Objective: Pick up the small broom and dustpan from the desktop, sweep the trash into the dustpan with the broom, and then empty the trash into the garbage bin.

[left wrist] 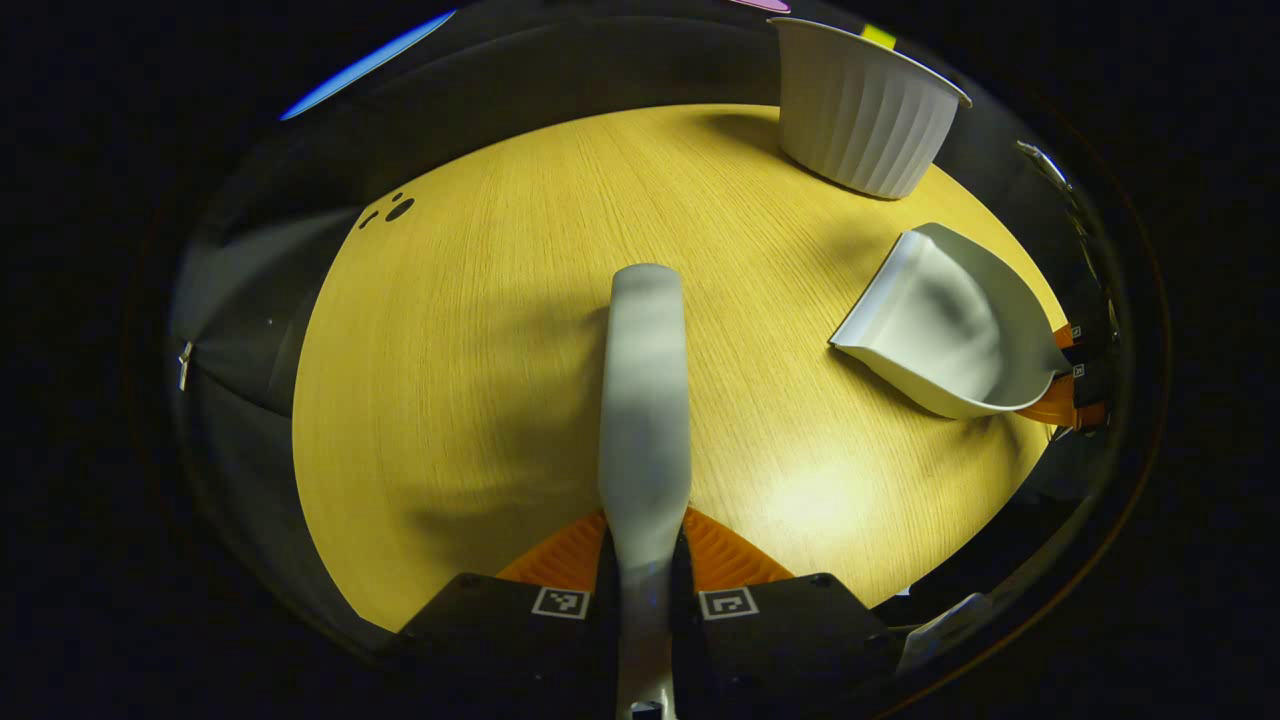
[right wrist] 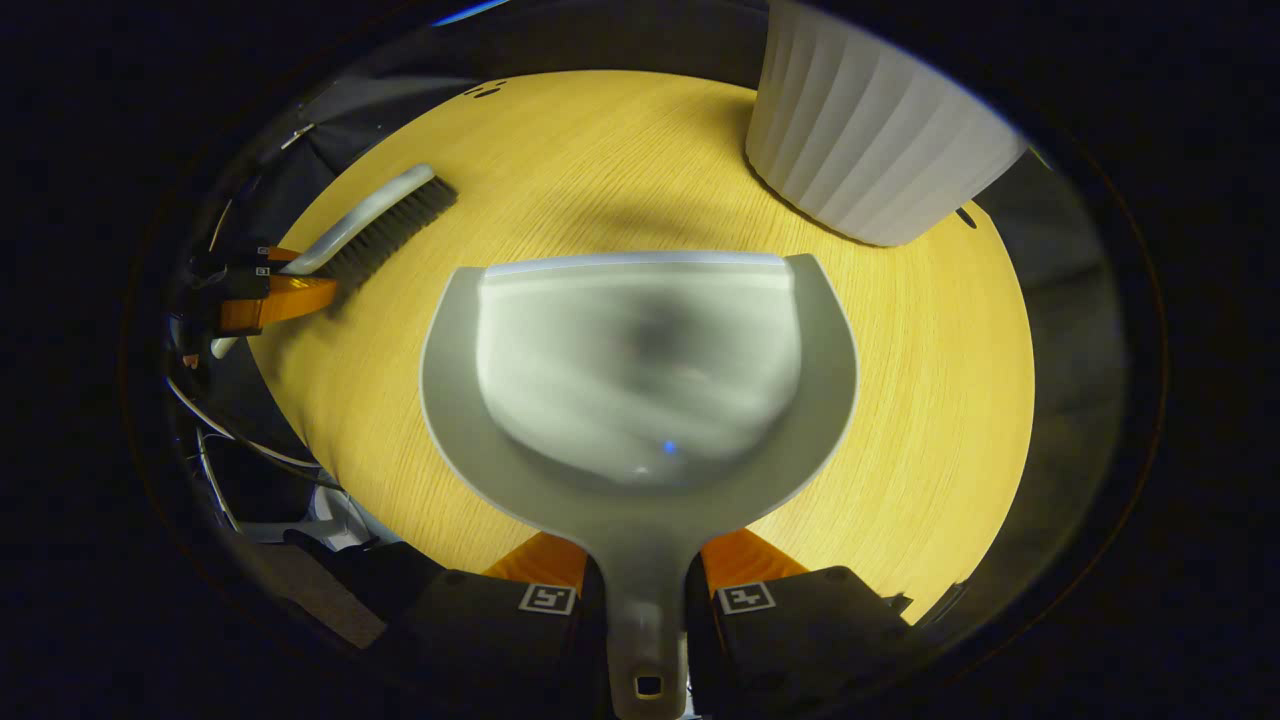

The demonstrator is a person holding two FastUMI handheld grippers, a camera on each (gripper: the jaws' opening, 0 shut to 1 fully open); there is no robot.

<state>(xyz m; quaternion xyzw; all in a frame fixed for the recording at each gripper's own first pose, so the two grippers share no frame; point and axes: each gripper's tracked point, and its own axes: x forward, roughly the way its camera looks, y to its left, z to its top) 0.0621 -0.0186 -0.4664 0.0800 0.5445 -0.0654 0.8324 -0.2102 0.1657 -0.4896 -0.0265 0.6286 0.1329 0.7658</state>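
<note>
— Holding both tools, are you?

— Yes. Your left gripper has its fingers pinched on the handle of the small broom, which points out over the desktop. Your right gripper is clamped on the handle of the dustpan, held over the same desktop.

— Anything near you?

— The ribbed white garbage bin stands just beyond the dustpan's far right corner. From the right gripper view, the broom's bristles sit well off to the left.

Dim, warm light; soft shadows, blurred fisheye edges.
</note>
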